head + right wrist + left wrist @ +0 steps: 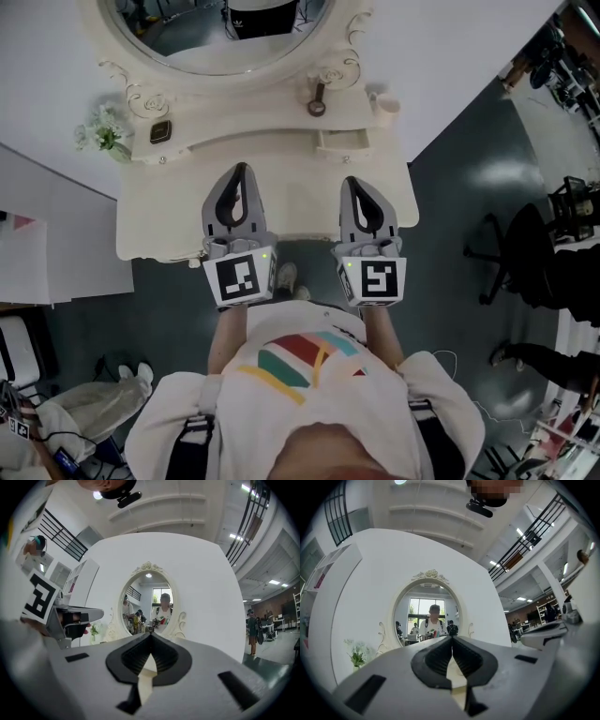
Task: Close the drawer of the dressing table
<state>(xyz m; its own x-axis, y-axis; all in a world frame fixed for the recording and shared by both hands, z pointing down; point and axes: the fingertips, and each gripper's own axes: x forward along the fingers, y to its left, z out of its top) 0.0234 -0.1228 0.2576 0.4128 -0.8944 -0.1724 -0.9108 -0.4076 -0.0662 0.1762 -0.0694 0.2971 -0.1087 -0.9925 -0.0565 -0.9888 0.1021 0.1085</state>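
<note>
The cream dressing table (pixel 150 230) stands in front of me with its oval mirror (pixel 220 42) behind it. A small drawer (pixel 342 142) in the raised back tier juts out a little, right of centre. Both grippers hover over the tabletop, side by side and pointing at the mirror. The left gripper (pixel 242 170) is shut with nothing in it, left of the drawer. The right gripper (pixel 353 181) is also shut and empty, just in front of the drawer. In the gripper views the left gripper (pixel 451 638) and the right gripper (pixel 151 633) show tips meeting below the mirror (pixel 427 618) (pixel 150 606).
On the back tier sit a flower sprig (pixel 105 131), a small dark box (pixel 160 131), a brown object (pixel 317 101) and a cup (pixel 384 105). A white partition (pixel 56 234) stands at the left, a black office chair (pixel 511 248) at the right.
</note>
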